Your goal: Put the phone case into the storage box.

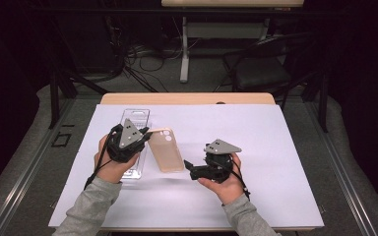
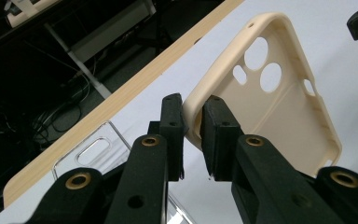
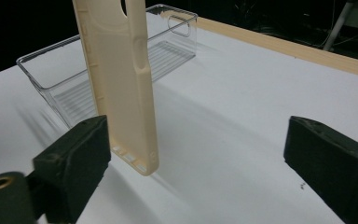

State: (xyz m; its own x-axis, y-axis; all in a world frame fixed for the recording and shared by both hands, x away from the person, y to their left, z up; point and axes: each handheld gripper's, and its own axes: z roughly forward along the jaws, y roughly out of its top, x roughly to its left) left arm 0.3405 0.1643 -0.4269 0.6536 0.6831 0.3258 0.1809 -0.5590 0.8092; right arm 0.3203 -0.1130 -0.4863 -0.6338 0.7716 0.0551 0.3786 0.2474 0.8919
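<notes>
Your left tool [image 2: 192, 135] pinches the top rim of the beige phone case [image 2: 279, 107], holding it tilted above the counter [image 1: 275, 147], beside the clear tray [image 3: 65, 84]. Your right tool [image 3: 196, 149] stands spread, its pads clear of the case's lower end, leaving the left to carry it alone.

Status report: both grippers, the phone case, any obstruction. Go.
Left gripper shut on phone case rim, case lifted. Right gripper open, case's lower end near one pad. Clear tray behind; nothing blocking.

Phone case [image 3: 121, 84] top cut off by upper edge in right gripper view. Clear tray [image 1: 137, 120] near half hidden under left gripper [image 1: 145, 133] in high view.
</notes>
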